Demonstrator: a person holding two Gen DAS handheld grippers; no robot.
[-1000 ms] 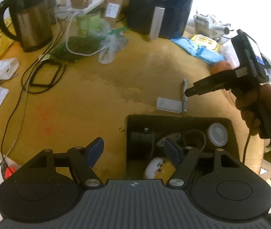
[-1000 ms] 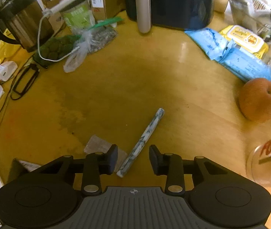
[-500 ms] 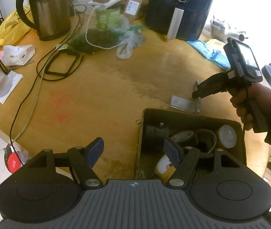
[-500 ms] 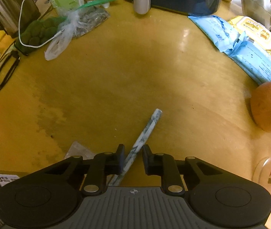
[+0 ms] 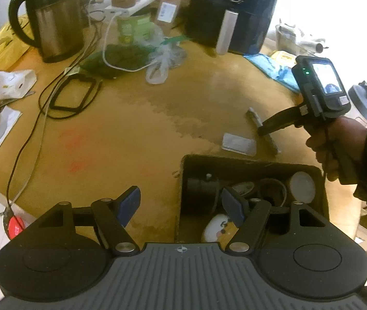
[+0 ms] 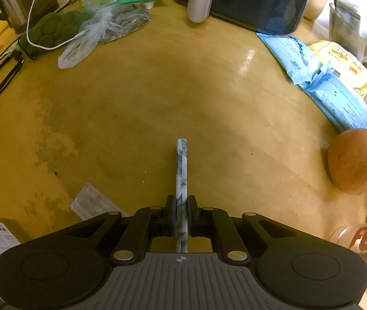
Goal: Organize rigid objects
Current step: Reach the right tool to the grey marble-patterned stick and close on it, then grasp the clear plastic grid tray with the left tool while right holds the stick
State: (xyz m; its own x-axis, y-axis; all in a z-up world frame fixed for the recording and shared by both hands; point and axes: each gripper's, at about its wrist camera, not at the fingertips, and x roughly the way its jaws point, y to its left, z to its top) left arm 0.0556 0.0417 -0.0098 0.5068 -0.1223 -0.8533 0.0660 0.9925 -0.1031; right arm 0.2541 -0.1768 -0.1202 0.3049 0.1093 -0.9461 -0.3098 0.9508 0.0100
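Step in hand: pickup of the marbled stick (image 6: 181, 170). Right tongs (image 6: 181, 213) are clamped on it, pads pressing both sides near its near end; the rest pokes straight forward past the tips. From the left wrist view it looks to be lying on the counter (image 5: 136, 129) or just off it, can't tell which; it sits just beyond the far wall of the cardboard box (image 5: 250, 161), next to a small clear flat packet (image 5: 239, 143).

Left tongs (image 5: 180, 204) stand apart, nothing between them, hovering over the near-left edge of the box. Right pad hangs above the box contents, left pad over bare counter.

Next move, my read: lift the stick clear, swing it back over the box and drop it in. The box is already crowded (black cylinder, round white lid, a yellow-and-white thing), so it probably has to go in lengthwise or angled. The grip is far off-centre, so expect the long end to droop or pivot.

Stick itself: slim, straight, rigid, white-grey marble pattern with bluish veining, squared end. Pen or similar, can't confirm.
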